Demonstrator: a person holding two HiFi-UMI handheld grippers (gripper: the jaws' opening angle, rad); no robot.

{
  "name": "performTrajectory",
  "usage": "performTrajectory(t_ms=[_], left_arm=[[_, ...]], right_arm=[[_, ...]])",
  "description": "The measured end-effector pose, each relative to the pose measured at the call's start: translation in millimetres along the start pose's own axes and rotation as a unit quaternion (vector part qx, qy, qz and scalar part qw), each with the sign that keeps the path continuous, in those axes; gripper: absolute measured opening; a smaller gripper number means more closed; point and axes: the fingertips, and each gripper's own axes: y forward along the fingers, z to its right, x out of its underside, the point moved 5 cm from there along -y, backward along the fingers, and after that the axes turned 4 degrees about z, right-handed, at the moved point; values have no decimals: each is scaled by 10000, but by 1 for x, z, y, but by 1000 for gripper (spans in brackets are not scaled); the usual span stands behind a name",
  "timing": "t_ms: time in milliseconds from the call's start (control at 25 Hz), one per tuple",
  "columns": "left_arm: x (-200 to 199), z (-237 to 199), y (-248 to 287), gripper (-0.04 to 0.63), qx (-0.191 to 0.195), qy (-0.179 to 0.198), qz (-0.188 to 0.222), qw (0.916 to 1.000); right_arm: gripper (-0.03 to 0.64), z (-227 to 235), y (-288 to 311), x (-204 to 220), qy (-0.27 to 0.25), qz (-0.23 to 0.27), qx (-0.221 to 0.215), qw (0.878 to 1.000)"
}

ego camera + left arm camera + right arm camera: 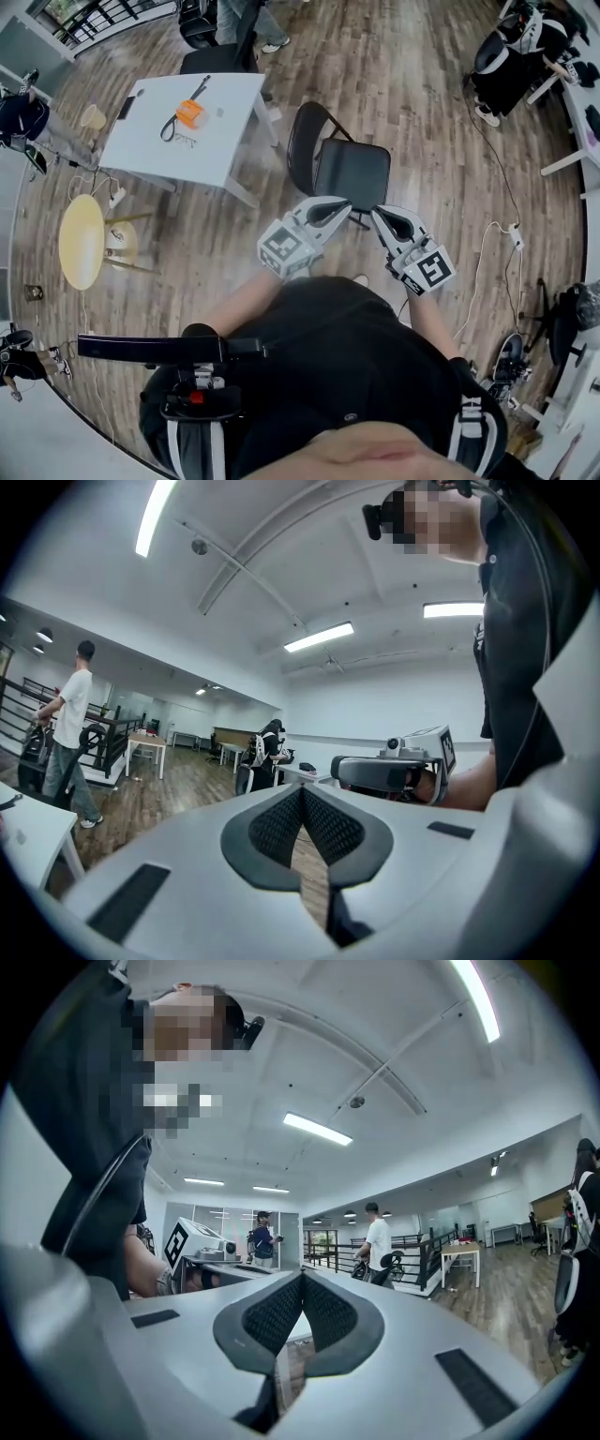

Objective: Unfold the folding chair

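So we've got both tongs pinched fully closed, nothing in either: left gripper [343, 204] and right gripper [379, 215] side by side. The black folding chair [352, 171] stands opened on the wood floor [422, 94] at our 12 o'clock, just past the tips

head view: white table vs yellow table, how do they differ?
The white table is rectangular; the yellow table is round. The white table carries an orange object; nothing shows on the yellow table. The white table stands beside the folding chair; the yellow table is farther left. Both stand on the wood floor.
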Motion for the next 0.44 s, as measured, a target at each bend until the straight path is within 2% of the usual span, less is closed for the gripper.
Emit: performTrajectory(t_ms=[440], left_arm=[[-6,-11,-1,5,-70,18,33,10000]], right_arm=[[8,5,11,1,-50,-57,36,10000]])
